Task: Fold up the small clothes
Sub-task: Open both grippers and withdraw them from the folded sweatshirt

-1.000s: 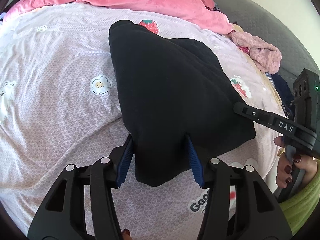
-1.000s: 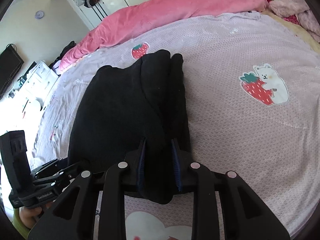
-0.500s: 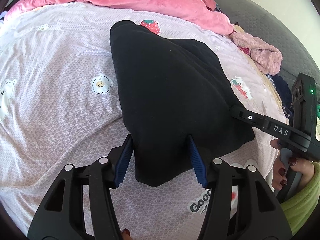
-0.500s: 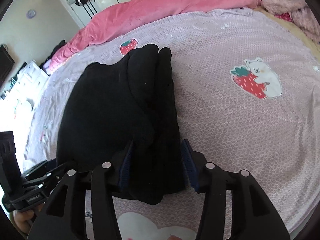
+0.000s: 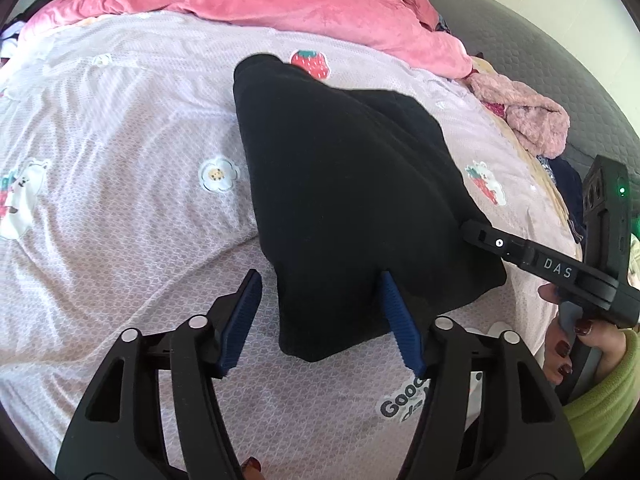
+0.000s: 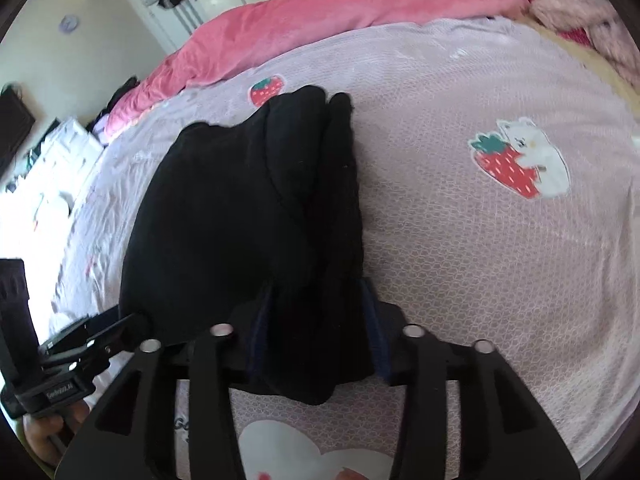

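Note:
A folded black garment [image 5: 340, 184] lies flat on the lilac printed bedsheet [image 5: 120, 128]. My left gripper [image 5: 320, 278] straddles its near corner and its jaws are opening. The left blue pad [image 5: 244, 312] stands clear of the cloth, while the right pad only brushes the edge. In the right wrist view the garment [image 6: 240, 208] shows stacked folds along its right side. My right gripper [image 6: 316, 292] stands open around that near corner, with the cloth lying slack between the pads. Each gripper shows in the other's view: the right gripper's tip [image 5: 480, 234] at the garment's side, the left gripper's tip [image 6: 132, 322] likewise.
A pink duvet [image 5: 240, 0] is bunched along the far edge of the bed. A fluffy pink garment [image 5: 528, 120] and dark clothes lie at the right beside a grey padded surface [image 5: 540, 64]. A hand with dark nails and a green sleeve [image 5: 600, 392] holds the right gripper.
Both grippers' jaws have widened. The right gripper has let go of the pinched black corner, which now lies loose on the sheet. The left gripper's left pad has come off the cloth.

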`<state>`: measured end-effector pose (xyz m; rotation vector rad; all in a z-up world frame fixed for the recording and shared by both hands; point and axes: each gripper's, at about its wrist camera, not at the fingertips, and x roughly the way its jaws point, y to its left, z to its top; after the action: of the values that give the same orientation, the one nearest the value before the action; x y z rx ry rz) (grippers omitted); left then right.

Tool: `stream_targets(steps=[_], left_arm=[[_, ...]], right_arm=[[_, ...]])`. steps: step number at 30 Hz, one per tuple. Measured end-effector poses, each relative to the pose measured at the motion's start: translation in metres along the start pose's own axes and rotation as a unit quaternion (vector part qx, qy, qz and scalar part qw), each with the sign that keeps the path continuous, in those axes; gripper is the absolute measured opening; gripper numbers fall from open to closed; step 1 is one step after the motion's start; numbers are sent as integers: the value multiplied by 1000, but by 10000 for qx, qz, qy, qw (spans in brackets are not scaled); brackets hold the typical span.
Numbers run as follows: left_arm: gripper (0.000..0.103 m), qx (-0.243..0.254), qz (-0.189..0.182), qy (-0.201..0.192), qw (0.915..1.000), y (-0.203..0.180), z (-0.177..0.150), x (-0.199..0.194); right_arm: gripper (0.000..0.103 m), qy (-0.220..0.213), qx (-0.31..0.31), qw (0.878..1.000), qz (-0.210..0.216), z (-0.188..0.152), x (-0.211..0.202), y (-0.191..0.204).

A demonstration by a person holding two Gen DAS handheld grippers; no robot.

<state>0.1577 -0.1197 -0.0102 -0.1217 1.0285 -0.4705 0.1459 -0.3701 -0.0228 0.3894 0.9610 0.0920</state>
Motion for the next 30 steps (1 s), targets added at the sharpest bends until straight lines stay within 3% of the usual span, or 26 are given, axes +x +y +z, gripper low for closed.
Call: stream_targets(steps=[3, 6, 9, 14, 16, 22, 30], left_arm=[[61, 3, 17, -86, 10000, 0, 2, -8], [67, 18, 46, -171, 9998, -1, 2, -16], [73, 41, 55, -245, 9997, -3, 3, -24], [86, 64, 151, -422, 9990, -5, 5, -38], [93, 65, 200, -520, 9984, -4, 5, -45], [94, 134, 467, -885, 9949, -4, 4, -68], [94, 312, 575, -1042, 9924, -7, -11, -87]], right_arm=[[48, -259, -2, 9996, 100, 0, -13, 0], [56, -536, -55, 9985, -32, -1, -25, 2], [66, -873, -86, 9960, -139, -3, -40, 3], [93, -1573, -181, 9870, -285, -9, -64, 9], [95, -1857, -219, 9820, -275, -14, -76, 11], [98, -2165, -302, 9755, -263, -33, -96, 19], [98, -2368, -460, 9699, -328, -65, -122, 31]])
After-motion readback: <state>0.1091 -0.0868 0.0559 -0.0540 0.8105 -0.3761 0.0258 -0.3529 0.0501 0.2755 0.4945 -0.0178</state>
